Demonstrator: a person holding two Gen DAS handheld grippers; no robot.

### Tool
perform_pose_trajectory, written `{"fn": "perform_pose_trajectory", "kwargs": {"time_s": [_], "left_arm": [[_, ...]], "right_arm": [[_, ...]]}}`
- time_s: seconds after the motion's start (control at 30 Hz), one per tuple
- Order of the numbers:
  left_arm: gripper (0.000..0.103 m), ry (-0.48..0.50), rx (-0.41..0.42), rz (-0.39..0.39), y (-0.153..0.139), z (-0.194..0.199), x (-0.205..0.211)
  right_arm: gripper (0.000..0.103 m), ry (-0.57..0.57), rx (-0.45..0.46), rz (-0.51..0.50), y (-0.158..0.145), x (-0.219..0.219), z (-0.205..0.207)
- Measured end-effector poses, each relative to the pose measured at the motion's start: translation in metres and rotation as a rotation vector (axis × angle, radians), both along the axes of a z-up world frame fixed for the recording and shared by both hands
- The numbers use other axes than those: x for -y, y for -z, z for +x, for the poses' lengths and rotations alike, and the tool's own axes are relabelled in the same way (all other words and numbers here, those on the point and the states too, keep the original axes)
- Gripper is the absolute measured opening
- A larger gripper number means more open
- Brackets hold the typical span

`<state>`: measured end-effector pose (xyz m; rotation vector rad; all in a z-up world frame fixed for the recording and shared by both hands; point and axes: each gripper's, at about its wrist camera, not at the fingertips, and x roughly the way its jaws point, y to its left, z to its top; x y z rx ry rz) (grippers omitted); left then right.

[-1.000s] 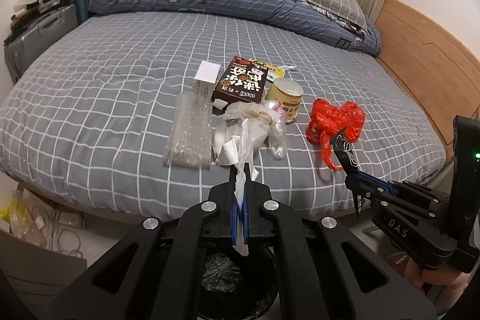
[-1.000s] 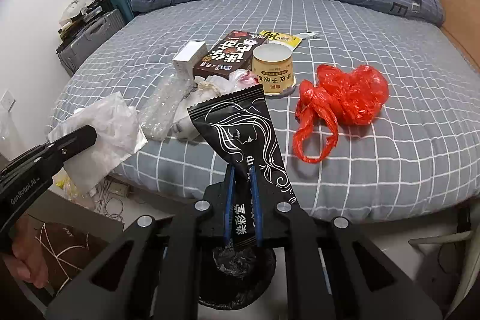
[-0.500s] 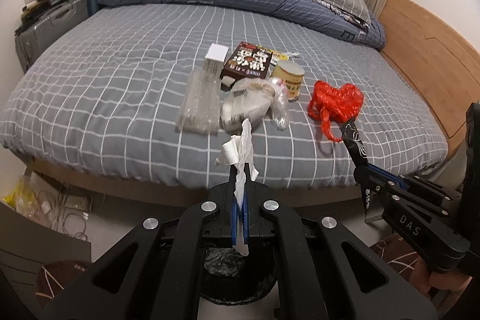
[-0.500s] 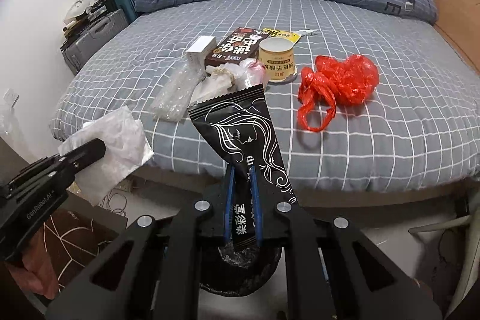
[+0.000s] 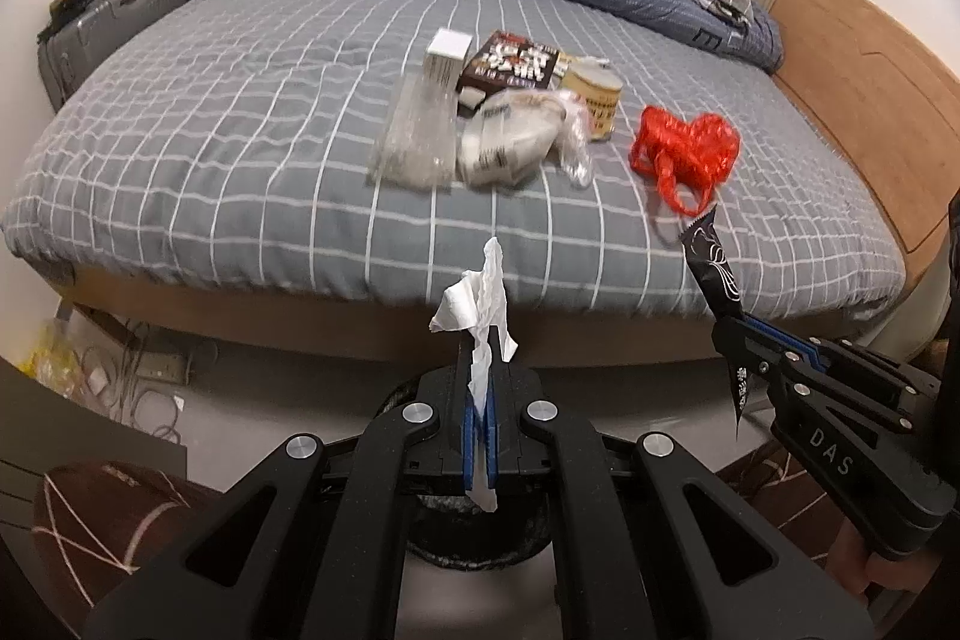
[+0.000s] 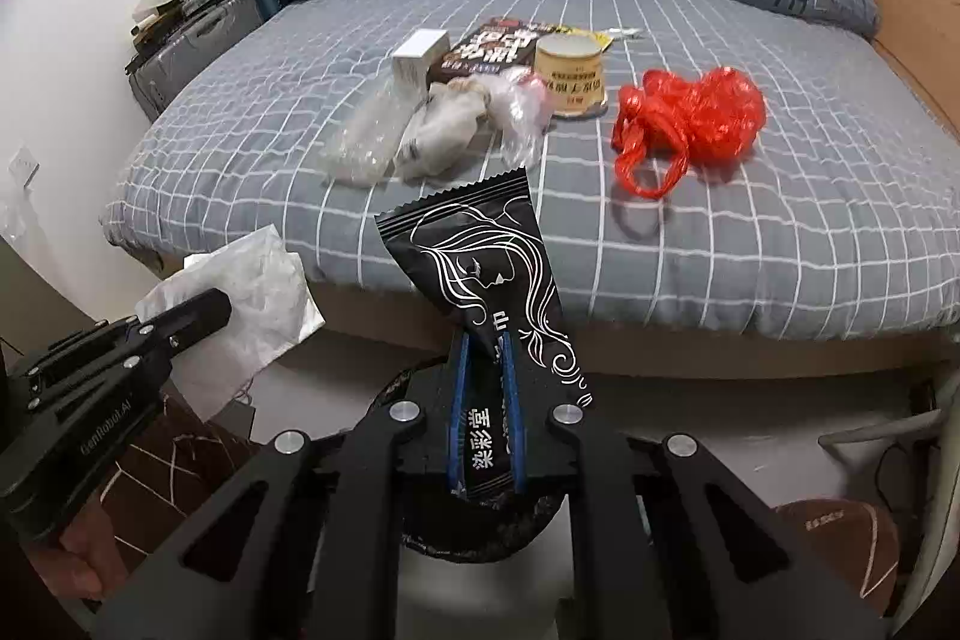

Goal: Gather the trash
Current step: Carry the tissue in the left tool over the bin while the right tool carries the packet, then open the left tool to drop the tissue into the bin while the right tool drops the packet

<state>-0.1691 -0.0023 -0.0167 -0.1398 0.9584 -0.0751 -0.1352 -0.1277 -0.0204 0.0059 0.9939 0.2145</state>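
My left gripper [image 5: 479,370] is shut on a crumpled white tissue [image 5: 480,298], held over the floor in front of the bed. It also shows in the right wrist view [image 6: 204,310] with the tissue [image 6: 252,292]. My right gripper [image 6: 483,376] is shut on a black sachet [image 6: 486,280] printed with a white line drawing; it shows in the left wrist view [image 5: 735,334] too. A black-lined trash bin [image 5: 474,526] sits on the floor just under both grippers, mostly hidden. More trash lies on the bed: a red plastic bag [image 6: 690,112], a paper cup [image 6: 570,70], clear wrappers [image 6: 360,136].
The grey checked bed [image 5: 240,148] fills the view ahead, its wooden edge [image 5: 240,310] close in front. A brown snack box [image 5: 516,61] and a white box [image 5: 447,52] lie with the trash. Suitcases [image 5: 114,16] stand at the left; cables [image 5: 120,376] lie on the floor.
Both grippers have pulled back and away from the bed with their loads, so the bed edge and floor now show. More of the bin is in view under them.
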Motion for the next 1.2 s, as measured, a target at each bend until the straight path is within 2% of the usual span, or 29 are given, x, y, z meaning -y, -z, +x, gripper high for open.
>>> {"fn": "perform_pose_trajectory", "kwargs": {"time_s": [0.37,0.6,0.9,1.2], "left_arm": [[0.002,-0.011,-0.09,-0.01,0.041,-0.012,-0.008],[0.002,-0.011,-0.124,-0.012,0.066,-0.012,-0.008],[0.002,-0.01,-0.224,-0.018,0.122,0.0,-0.011],[0.002,-0.003,-0.308,-0.018,0.164,0.017,-0.007]], "right_arm": [[0.011,-0.017,-0.061,-0.009,0.032,-0.012,-0.012],[0.011,-0.018,-0.109,-0.025,0.065,-0.02,-0.014],[0.011,-0.018,-0.179,-0.035,0.106,-0.023,-0.009],[0.011,-0.021,-0.251,-0.032,0.147,-0.026,0.007]]}}
